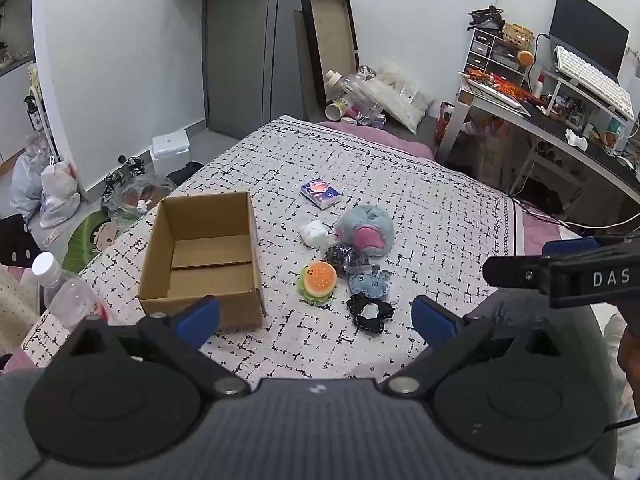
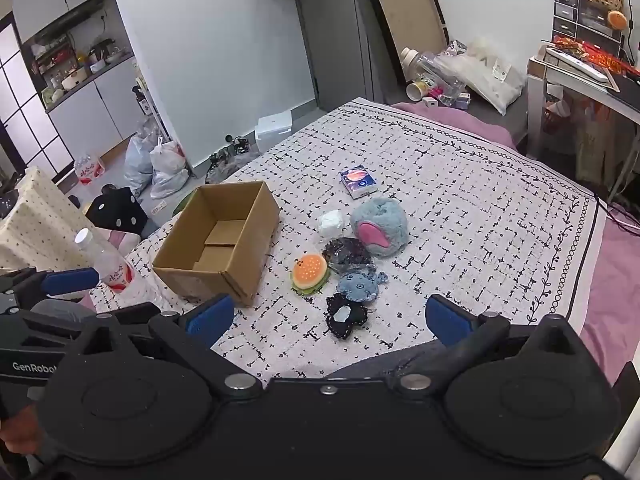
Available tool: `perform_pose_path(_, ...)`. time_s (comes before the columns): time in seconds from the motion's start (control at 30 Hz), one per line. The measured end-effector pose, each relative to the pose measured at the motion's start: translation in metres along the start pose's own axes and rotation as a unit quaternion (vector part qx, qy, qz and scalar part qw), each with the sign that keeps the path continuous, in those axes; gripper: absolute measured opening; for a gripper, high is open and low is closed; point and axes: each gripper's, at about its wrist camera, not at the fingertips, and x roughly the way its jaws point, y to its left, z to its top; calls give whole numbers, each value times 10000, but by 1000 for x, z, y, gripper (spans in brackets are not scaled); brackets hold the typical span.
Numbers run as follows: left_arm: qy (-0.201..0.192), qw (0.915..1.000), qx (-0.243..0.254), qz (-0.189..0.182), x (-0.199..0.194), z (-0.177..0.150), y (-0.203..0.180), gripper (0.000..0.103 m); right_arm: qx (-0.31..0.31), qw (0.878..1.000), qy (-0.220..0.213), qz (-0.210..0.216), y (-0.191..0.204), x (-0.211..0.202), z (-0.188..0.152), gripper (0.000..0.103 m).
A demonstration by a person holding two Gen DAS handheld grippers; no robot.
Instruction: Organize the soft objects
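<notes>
An open cardboard box (image 1: pixel 208 256) (image 2: pixel 218 240) stands empty on the patterned bed cover. To its right lie several soft toys: a blue-and-pink plush (image 1: pixel 366 230) (image 2: pixel 380 226), a burger plush (image 1: pixel 318 280) (image 2: pixel 309 272), a small blue plush (image 1: pixel 368 282) (image 2: pixel 358 285), a black felt piece (image 1: pixel 370 314) (image 2: pixel 345 316), a dark sequin pouch (image 1: pixel 340 256) (image 2: pixel 346 252) and a white soft lump (image 1: pixel 314 233) (image 2: pixel 331 222). My left gripper (image 1: pixel 316 316) is open and empty above the cover's near side. My right gripper (image 2: pixel 330 320) is open and empty, over the black piece.
A small printed card box (image 1: pixel 321 193) (image 2: pixel 358 181) lies beyond the toys. A plastic bottle (image 1: pixel 66 292) (image 2: pixel 106 260) stands left of the cardboard box. The bed edge drops to a cluttered floor on the left; a desk (image 1: pixel 560 116) stands far right.
</notes>
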Motion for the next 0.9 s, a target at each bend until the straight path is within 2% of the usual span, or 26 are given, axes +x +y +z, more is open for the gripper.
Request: perform_pose_path(0.9, -31, 9999, 137, -1, 0, 3, -6, 101, 29, 10000, -57, -10, -6, -5, 2, 103)
